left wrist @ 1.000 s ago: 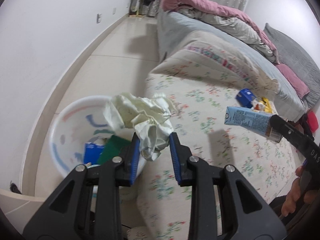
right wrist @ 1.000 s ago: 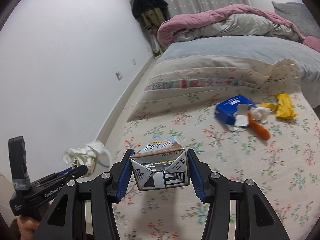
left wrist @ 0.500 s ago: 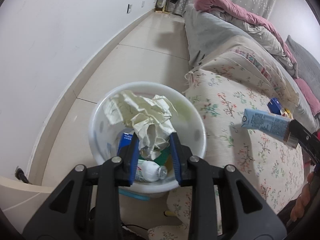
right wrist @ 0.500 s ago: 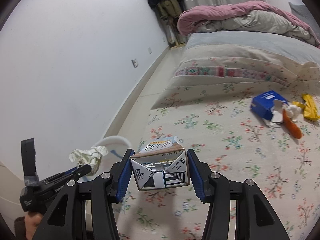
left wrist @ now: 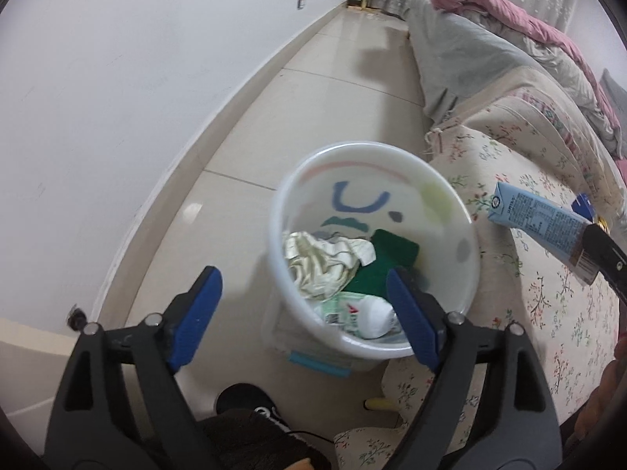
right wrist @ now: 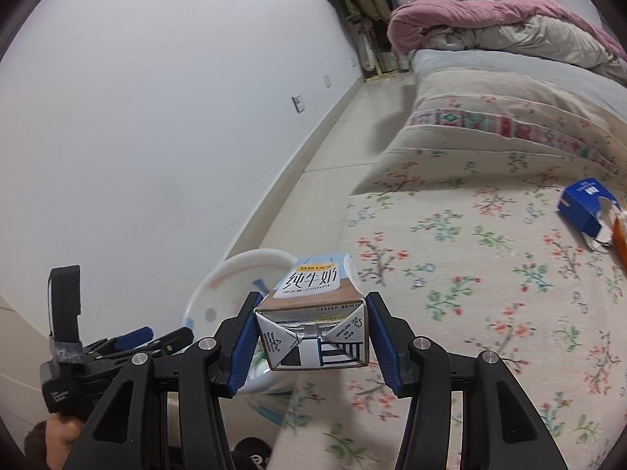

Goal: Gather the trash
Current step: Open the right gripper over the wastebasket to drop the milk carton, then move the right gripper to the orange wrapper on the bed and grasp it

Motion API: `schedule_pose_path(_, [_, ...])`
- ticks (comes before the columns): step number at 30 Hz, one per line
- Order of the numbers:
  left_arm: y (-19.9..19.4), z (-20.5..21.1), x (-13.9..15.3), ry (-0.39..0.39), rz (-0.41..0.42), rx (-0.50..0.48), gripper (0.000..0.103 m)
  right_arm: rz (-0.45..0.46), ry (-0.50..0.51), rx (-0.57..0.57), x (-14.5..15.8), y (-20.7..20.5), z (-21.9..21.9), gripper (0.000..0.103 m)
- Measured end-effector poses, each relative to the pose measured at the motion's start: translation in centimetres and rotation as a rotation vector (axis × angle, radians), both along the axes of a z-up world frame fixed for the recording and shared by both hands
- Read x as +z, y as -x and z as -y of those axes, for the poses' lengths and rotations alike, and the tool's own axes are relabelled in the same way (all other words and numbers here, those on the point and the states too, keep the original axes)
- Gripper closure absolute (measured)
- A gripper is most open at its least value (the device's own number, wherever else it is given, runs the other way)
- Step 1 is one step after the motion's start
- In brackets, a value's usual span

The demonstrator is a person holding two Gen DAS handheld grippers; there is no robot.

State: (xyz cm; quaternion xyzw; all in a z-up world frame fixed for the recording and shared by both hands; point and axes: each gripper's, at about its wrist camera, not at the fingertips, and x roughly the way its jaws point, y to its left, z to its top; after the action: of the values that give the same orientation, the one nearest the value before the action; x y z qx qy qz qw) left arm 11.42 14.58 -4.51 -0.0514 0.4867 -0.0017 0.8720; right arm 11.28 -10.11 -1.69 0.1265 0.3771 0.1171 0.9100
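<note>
A white trash bin (left wrist: 439,180) stands on the floor beside the bed. The crumpled paper wad (left wrist: 321,260) lies inside it with a green item (left wrist: 376,262) and a white bottle (left wrist: 364,313). My left gripper (left wrist: 301,313) is open and empty above the bin's near rim. My right gripper (right wrist: 309,346) is shut on a blue milk carton (right wrist: 313,313), held over the bed edge next to the bin (right wrist: 231,274). The carton also shows in the left wrist view (left wrist: 537,227). The left gripper shows at the lower left of the right wrist view (right wrist: 156,340).
The floral bedspread (right wrist: 470,274) carries a blue box (right wrist: 584,203) and an orange scrap (right wrist: 619,239) at the far right. A white wall (left wrist: 117,78) runs along the left. Tiled floor (left wrist: 333,90) lies between wall and bed. A dark shoe (left wrist: 243,395) is below the bin.
My left gripper opened and the paper wad dropped into the bin. My right gripper carried the milk carton left, closer to the bin.
</note>
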Motion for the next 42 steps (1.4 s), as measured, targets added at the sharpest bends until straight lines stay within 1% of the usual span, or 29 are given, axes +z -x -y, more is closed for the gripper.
schedule_pose_path(7, [0.4, -2.7, 0.3, 0.029, -0.015, 0.073, 0.017, 0.012, -0.003, 0.083, -0.2, -1.3, -2.8, 0.05])
schedule_pose_path(11, [0.3, -3.0, 0.4, 0.031, -0.007, 0.079, 0.016, 0.002, 0.02, 0.128, -1.1, -2.0, -4.5, 0.049])
schedule_pose_path(15, [0.2, -3.1, 0.3, 0.016, -0.01, 0.078, 0.016, -0.019, 0.011, 0.159, -2.4, -2.8, -5.3, 0.048])
schedule_pose_path(16, [0.2, -3.2, 0.2, 0.017, -0.013, 0.078, 0.016, -0.026, 0.009, 0.16, -2.6, -3.0, -5.4, 0.042])
schedule_pose_path(17, [0.1, -3.2, 0.1, 0.019, -0.015, 0.077, 0.016, -0.036, 0.001, 0.161, -2.8, -3.0, -5.3, 0.034])
schedule_pose_path(18, [0.1, -3.2, 0.1, 0.02, -0.017, 0.077, 0.016, -0.036, -0.006, 0.16, -3.0, -3.3, -5.1, 0.03])
schedule_pose_path(19, [0.1, -3.2, 0.1, 0.02, -0.017, 0.08, 0.016, -0.03, -0.014, 0.156, -2.9, -3.1, -4.9, 0.028])
schedule_pose_path(26, [0.1, -3.0, 0.5, 0.036, -0.01, 0.068, 0.016, -0.017, -0.012, 0.114, -2.0, -1.7, -3.5, 0.028])
schedule_pose_path(31, [0.2, -2.5, 0.8, 0.044, -0.007, 0.056, 0.016, -0.033, 0.005, 0.064, -1.3, -1.0, -2.1, 0.028])
schedule_pose_path(38, [0.3, -0.7, 1.5, 0.052, -0.004, 0.026, 0.014, -0.023, 0.036, -0.024, -0.1, 0.0, 1.0, 0.025])
schedule_pose_path(42, [0.5, 0.9, 1.9, 0.046, 0.005, -0.005, 0.01, -0.024, 0.046, -0.076, 0.4, 0.7, 2.9, 0.024])
